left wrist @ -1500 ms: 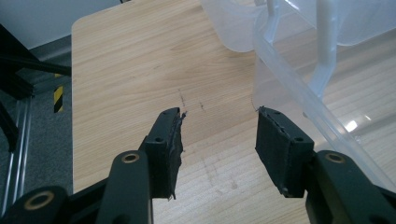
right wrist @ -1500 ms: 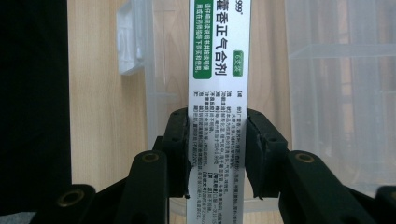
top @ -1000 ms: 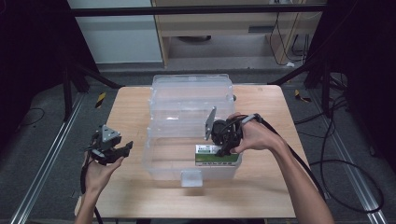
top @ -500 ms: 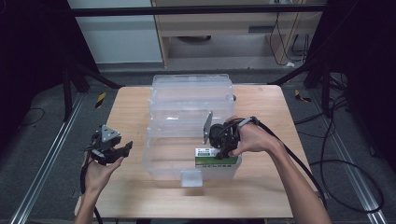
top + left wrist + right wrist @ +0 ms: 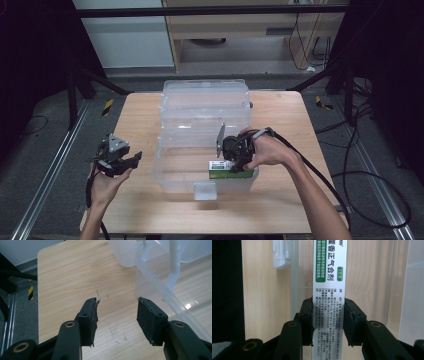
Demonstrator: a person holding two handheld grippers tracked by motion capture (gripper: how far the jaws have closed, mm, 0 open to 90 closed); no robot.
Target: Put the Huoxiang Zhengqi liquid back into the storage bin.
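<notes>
A clear plastic bin (image 5: 172, 172) stands on the wooden table (image 5: 135, 120) with its lid (image 5: 205, 102) folded back behind it. Inside the bin, at its front right corner, is a white and green medicine box (image 5: 225, 172). My right gripper (image 5: 234, 162) reaches down into the bin, shut on that box. In the right gripper view both pads press the long sides of the box (image 5: 329, 270), which runs up between the jaws of the right gripper (image 5: 328, 315). My left gripper (image 5: 131, 161) hovers left of the bin, open, with nothing between its pads (image 5: 91, 317).
The bin's near rim (image 5: 160, 287) runs just right of the left gripper (image 5: 117, 315). A latch tab (image 5: 205, 191) hangs off the bin's front wall. Bare wood lies left of and in front of the bin. Dark floor, rails and cables surround the table.
My right hand has edged slightly toward the bin's front wall and down with the box. The left hand has stayed put.
</notes>
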